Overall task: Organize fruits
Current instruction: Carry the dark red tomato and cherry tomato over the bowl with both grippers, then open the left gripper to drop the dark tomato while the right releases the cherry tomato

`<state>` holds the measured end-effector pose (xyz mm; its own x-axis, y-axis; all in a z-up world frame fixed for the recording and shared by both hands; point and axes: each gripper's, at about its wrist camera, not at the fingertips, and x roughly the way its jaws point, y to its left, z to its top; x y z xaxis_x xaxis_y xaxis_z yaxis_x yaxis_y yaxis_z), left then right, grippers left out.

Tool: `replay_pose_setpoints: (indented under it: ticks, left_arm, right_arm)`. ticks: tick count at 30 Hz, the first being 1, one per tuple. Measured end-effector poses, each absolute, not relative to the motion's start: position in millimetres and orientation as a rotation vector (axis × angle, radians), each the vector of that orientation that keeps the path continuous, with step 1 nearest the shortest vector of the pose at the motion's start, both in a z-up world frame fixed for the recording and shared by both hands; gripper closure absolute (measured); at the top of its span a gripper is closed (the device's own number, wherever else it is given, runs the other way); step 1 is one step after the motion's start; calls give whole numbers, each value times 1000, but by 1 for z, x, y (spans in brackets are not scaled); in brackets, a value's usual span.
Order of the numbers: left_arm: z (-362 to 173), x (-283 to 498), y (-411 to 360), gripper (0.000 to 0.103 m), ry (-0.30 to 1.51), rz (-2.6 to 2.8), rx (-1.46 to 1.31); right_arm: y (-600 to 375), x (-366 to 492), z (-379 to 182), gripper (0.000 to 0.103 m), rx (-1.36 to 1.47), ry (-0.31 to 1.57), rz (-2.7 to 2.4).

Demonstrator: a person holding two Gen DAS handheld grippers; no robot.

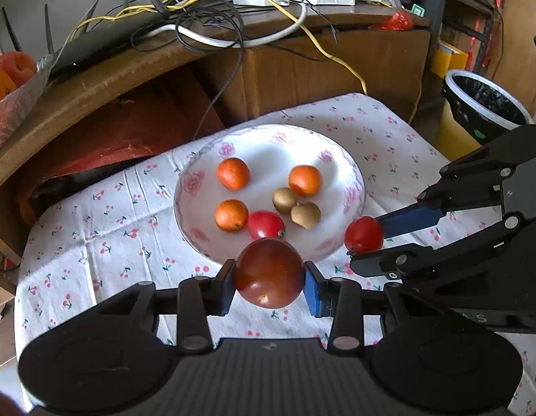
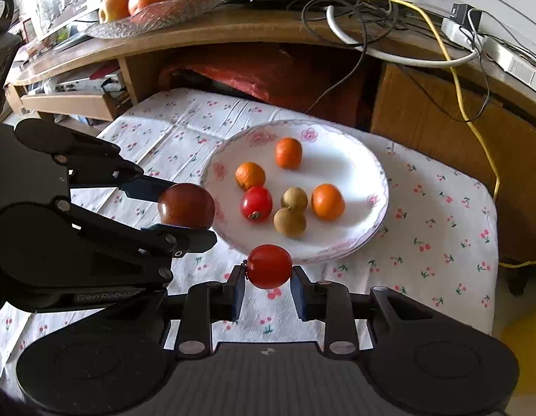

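Tomatoes (image 1: 269, 272) (image 2: 269, 266) sit clamped between both tongs (image 1: 270, 279) (image 2: 268, 282).

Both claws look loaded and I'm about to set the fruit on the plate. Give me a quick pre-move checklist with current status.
1. Left claw shut on the dark red tomato: ok.
2. Right claw shut on the bright red tomato: ok.
3. Free space on the plate, bare along its far side: ok.
4. Both tomatoes over the plate: not ok, both at its near rim.
5. Claws apart from each other: ok, but close.
6. Grip firmness: cannot tell.
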<state>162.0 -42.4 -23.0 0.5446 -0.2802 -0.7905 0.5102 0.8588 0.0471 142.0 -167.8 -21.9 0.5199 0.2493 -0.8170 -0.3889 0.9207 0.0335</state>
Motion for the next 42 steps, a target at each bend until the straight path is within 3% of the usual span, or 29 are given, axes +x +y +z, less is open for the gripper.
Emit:
replay_pose_setpoints:
  ticks: [42]
  left_arm:
    - [-38, 238, -64, 57, 857, -419, 237]
  right_arm:
    - [-191, 210, -34, 75, -105, 909, 288]
